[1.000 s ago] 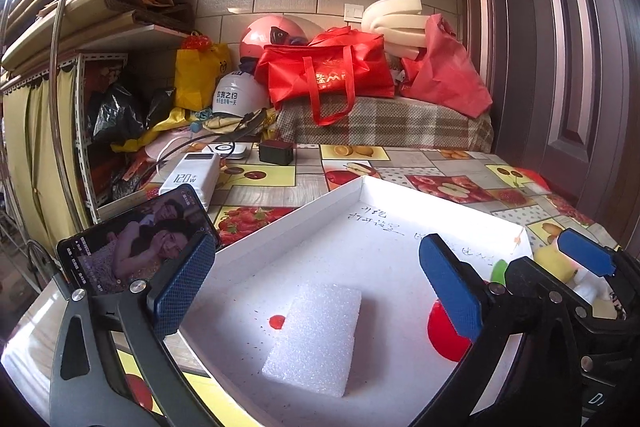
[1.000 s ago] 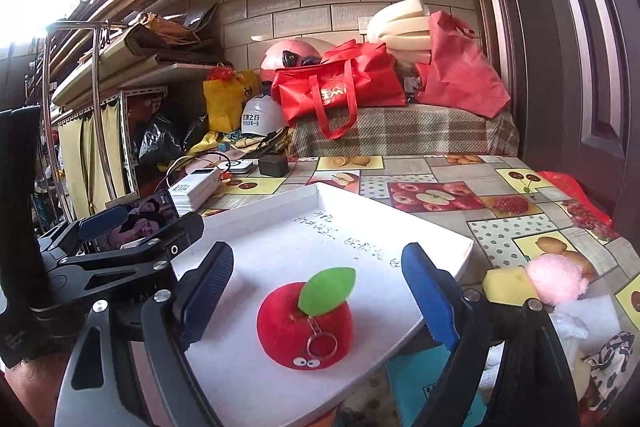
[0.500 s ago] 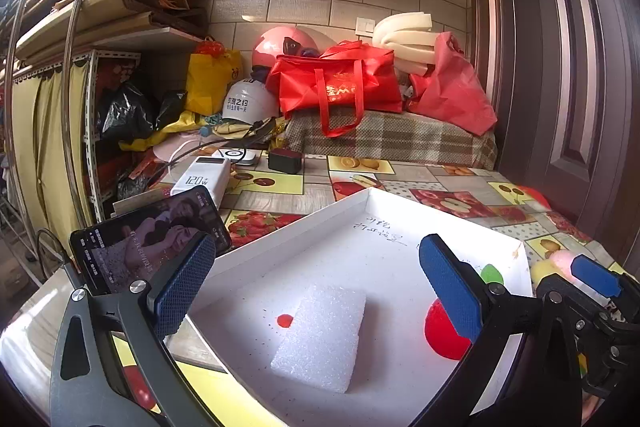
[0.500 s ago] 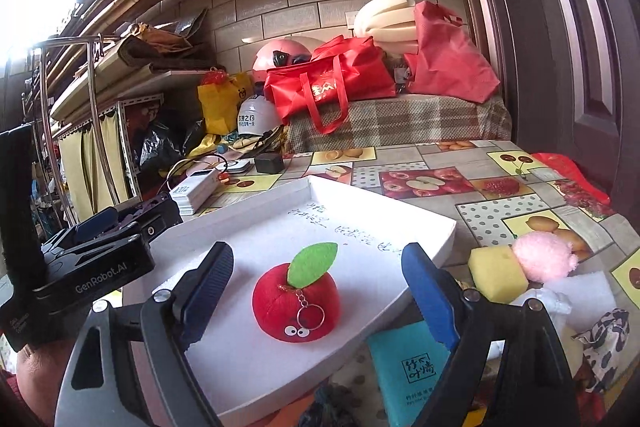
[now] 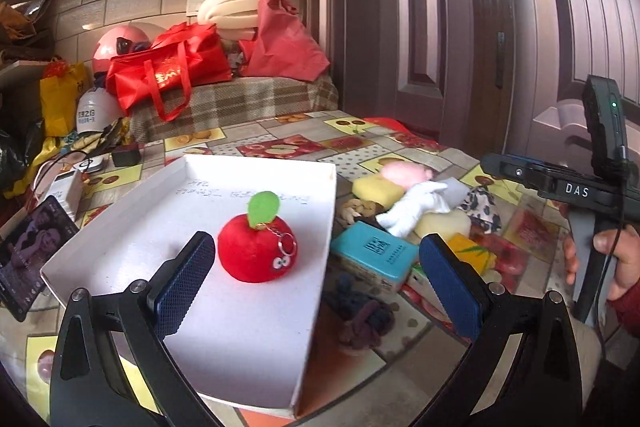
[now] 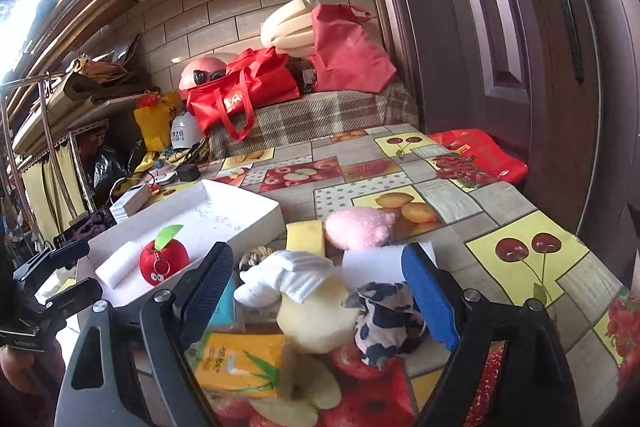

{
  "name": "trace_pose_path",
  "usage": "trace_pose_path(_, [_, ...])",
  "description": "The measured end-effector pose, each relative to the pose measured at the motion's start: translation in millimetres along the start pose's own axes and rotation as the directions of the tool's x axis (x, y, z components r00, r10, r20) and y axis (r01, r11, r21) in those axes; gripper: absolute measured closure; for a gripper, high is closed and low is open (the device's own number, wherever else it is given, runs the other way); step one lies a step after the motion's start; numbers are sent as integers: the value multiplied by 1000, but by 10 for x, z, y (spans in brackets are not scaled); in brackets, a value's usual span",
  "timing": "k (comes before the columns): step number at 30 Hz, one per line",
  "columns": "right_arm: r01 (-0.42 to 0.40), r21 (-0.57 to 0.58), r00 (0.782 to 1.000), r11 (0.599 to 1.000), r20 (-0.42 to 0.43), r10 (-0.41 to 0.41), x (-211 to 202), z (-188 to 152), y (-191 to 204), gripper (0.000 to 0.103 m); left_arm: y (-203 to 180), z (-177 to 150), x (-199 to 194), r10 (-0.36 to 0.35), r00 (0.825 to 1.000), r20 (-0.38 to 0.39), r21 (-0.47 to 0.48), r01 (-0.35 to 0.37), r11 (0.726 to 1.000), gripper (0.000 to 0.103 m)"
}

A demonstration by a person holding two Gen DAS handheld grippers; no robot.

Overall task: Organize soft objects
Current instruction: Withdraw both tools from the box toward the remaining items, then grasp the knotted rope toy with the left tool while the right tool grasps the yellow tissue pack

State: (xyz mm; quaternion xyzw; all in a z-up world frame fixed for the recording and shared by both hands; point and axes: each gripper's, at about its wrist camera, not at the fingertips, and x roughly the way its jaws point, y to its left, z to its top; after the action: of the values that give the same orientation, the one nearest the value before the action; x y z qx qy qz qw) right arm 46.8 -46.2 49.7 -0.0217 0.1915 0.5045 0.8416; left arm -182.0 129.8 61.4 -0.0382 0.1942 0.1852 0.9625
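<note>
A white tray [image 5: 120, 219] holds a red plush apple [image 5: 256, 251] and, in the right wrist view, a white foam block [image 6: 116, 265] beside the apple [image 6: 164, 261]. My left gripper [image 5: 316, 283] is open and empty, above the tray's near right corner. My right gripper [image 6: 320, 295] is open and empty, hovering over a pile of soft things: a white sock [image 6: 288, 277], a cow-print cloth [image 6: 384, 319], a pale yellow sponge [image 6: 316, 319], a yellow sponge [image 6: 306, 235] and a pink pompom [image 6: 358, 227].
A teal box [image 5: 372, 255], a dark knitted piece [image 5: 360, 315] and a yellow tissue pack [image 6: 240, 359] lie right of the tray. A phone [image 5: 24, 259] leans at the left. Red bags [image 5: 168, 71] and helmets sit at the back. A door [image 5: 480, 27] is on the right.
Both grippers have swung to the right. The left one now faces the apple and the tray's right edge. The right one has moved off the tray to over the pile.
</note>
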Motion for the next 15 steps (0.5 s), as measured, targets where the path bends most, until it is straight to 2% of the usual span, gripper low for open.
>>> trace_pose_path(3, [-99,-109,994,989,-67,92,-128,-76,122,17,-235,-32,-24,-45,998,-54,54,48,997,0])
trace_pose_path(5, [-162,-203,979,966,-152,133,-122,-169,323,17,-331,-44,17,-39,994,-101,84,47,995,0])
trace_pose_path(8, [-195,-303,953,933,-283,107,30,-317,602,17,-394,-85,123,-27,985,-169,106,46,993,7])
trace_pose_path(10, [-196,-333,933,922,-352,72,178,-394,719,17,-407,-110,155,-15,982,-187,110,36,993,9])
trace_pose_path(13, [-188,-341,905,921,-425,28,406,-458,773,17,-370,-128,177,-10,980,-199,96,29,995,18])
trace_pose_path(15, [-192,-348,890,918,-456,14,518,-486,782,17,-337,-133,201,-14,977,-211,80,32,996,18])
